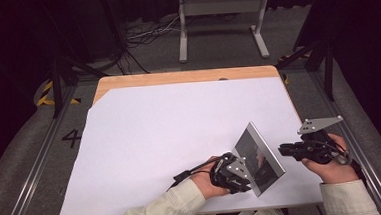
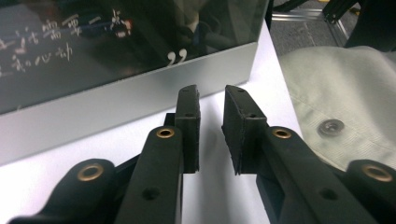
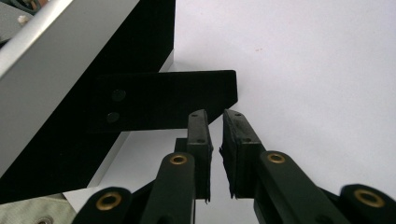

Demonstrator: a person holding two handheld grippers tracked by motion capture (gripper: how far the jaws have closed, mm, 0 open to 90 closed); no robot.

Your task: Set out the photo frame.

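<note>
A silver-edged picture frame (image 1: 259, 156) stands tilted on the white table sheet (image 1: 170, 129) at the front right. My left gripper (image 1: 238, 177) is at its glass side. In the left gripper view the jaws (image 2: 211, 95) stand a little apart with nothing between them, just short of the frame's lower silver edge (image 2: 116, 102). My right gripper (image 1: 281, 149) is behind the frame. Its jaws (image 3: 215, 114) are narrowly apart, and their tips reach the black support leg (image 3: 163, 98) on the frame's back (image 3: 56, 56). Whether they touch the leg I cannot tell.
The wooden table edge (image 1: 186, 76) shows past the far side of the sheet. A grey metal stand (image 1: 220, 15) and cables lie on the floor beyond. A light sleeve (image 2: 336, 93) is close to the right of the left gripper. The sheet's left and far parts are bare.
</note>
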